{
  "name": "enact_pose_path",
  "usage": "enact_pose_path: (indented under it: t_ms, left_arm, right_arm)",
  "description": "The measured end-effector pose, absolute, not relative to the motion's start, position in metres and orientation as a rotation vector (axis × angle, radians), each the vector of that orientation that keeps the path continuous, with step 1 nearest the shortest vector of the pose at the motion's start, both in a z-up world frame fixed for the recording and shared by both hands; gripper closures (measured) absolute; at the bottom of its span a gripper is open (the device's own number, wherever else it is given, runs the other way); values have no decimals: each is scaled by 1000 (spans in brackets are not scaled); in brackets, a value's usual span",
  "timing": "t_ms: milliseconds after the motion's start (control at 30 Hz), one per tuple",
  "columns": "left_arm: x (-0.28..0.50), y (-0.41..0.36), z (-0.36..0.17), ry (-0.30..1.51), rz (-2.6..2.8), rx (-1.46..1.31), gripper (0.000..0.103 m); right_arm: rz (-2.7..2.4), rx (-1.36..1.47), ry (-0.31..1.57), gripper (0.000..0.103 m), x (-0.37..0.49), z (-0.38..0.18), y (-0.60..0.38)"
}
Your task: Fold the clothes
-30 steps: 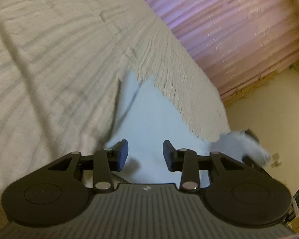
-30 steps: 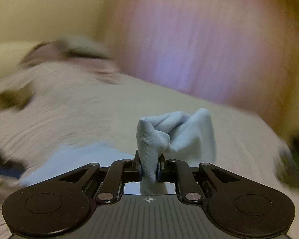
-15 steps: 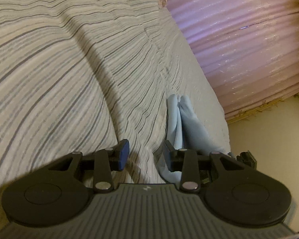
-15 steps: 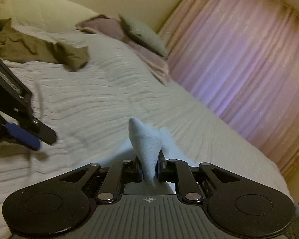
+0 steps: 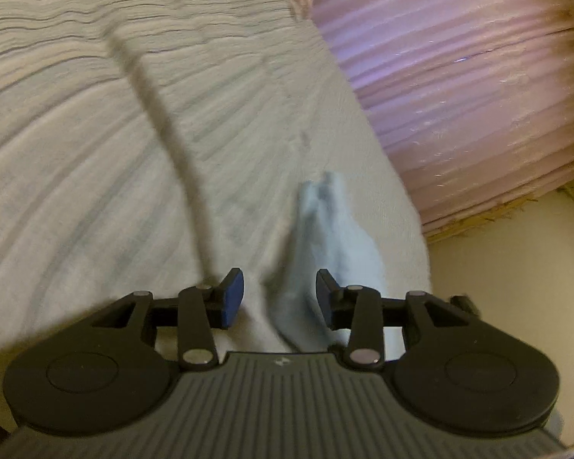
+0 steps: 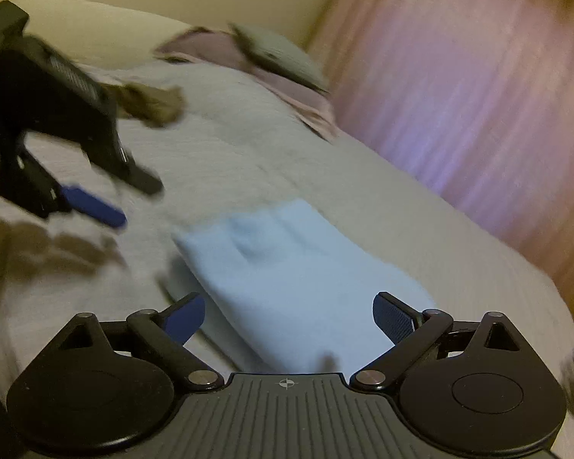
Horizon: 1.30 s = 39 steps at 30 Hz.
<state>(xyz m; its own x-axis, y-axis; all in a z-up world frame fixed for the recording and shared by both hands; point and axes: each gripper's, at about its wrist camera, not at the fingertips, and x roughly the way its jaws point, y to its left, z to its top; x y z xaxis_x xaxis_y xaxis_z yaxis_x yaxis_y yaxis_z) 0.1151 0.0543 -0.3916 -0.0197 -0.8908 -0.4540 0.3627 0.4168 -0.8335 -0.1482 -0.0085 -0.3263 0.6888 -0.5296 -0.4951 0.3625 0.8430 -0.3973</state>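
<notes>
Cloth (image 6: 294, 267), pale blue, lying folded on bedcover (image 6: 225, 134) at lower centre of right view. Looking light, soft, limp; likely sagging, so best pinching at folded edge or corner. Right gripper (image 6: 289, 315) spread wide, holding nothing. Left gripper (image 5: 279, 298) spread too, hovering over cloth (image 5: 325, 237).

Motion blur smears the light blue garment (image 6: 287, 267); the right claw's (image 6: 287, 317) body hides its near edge.

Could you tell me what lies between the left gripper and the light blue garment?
Only bare striped bedspread, in the right wrist view, separates the left gripper from the light blue garment.
</notes>
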Motion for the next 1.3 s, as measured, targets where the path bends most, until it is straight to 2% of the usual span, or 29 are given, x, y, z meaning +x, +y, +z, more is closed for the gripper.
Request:
enact_pose_path:
  t_ms: [67,100,167,233,300,333,367,400,467,500,633,700,733,767,800,833,867,967,1000,1033,1100,1233,1267,1300]
  left_arm:
    - [105,47,-388,1218,-1121,-585,65]
    - [99,42,-387,1230,-1137,-592,65]
    - [89,31,-387,1253,-1163,-605,65]
    - [84,19,-389,1257,-1140,-597,65]
    - [78,6,-392,1262,-1117,-589,65]
    - [76,0,-393,1262,-1106,-583,66]
    - [73,-4,-394,1252,-1094,-574,66]
    - [71,-9,-395,1242,-1084,-565,66]
    - [68,-13,-395,1219,-1065,-549,75]
    - [67,-15,-395,1204,-1057,-542,93]
    - [56,-9,-392,1059,-1085,-477,94]
    - [50,-10,-403,1059,-1054,-429,94]
    - [49,-8,-412,1081,-1031,-464,94]
    - [49,-7,-419,1100,-1011,-497,94]
    - [48,-5,-419,1107,-1000,-525,92]
    - [46,-4,-418,1115,-989,-549,89]
    - [42,-2,-413,1122,-980,-556,89]
    - [29,4,-397,1139,-983,-579,79]
    - [25,6,-393,1144,-994,-588,69]
    - [21,5,-393,1157,-989,-603,64]
    - [20,-7,-400,1202,-956,-629,63]
    - [23,-26,-416,1254,-866,-691,63]
    - [25,-29,-419,1259,-846,-705,63]
    - [27,-31,-422,1261,-829,-719,64]
  right_arm:
    - [-558,-259,661,9,-174,-329,-16]
    - [-580,-260,682,19,-184,-330,-20]
    - [-610,-268,723,30,-202,-333,-25]
    - [-622,-281,733,35,-211,-337,-30]
    - [-604,-315,719,56,-214,-340,-34]
    - [-587,-343,717,60,-211,-343,-34]
    - [-570,-372,716,70,-209,-345,-34]
    - [-554,-403,713,89,-206,-347,-33]
    - [-533,-476,701,93,-205,-352,-29]
    - [-534,-509,697,94,-205,-356,-28]
    - [-514,-548,772,94,-197,-376,-24]
    - [-519,-508,766,91,-198,-374,-24]
    - [-521,-452,761,83,-201,-368,-28]
    - [-522,-396,755,63,-205,-362,-32]
    - [-524,-340,749,35,-208,-356,-36]
    - [-521,-263,735,26,-214,-350,-41]
    - [-512,-144,703,24,-223,-342,-51]
    - [-479,287,599,24,-249,-326,-88]
    - [-466,459,557,24,-256,-327,-105]
    - [-451,631,511,24,-261,-333,-122]
    - [-418,940,423,24,-269,-345,-153]
    - [-367,1199,397,24,-257,-371,-190]
    - [-359,1229,402,31,-253,-375,-197]
    - [-350,1257,404,41,-247,-379,-201]
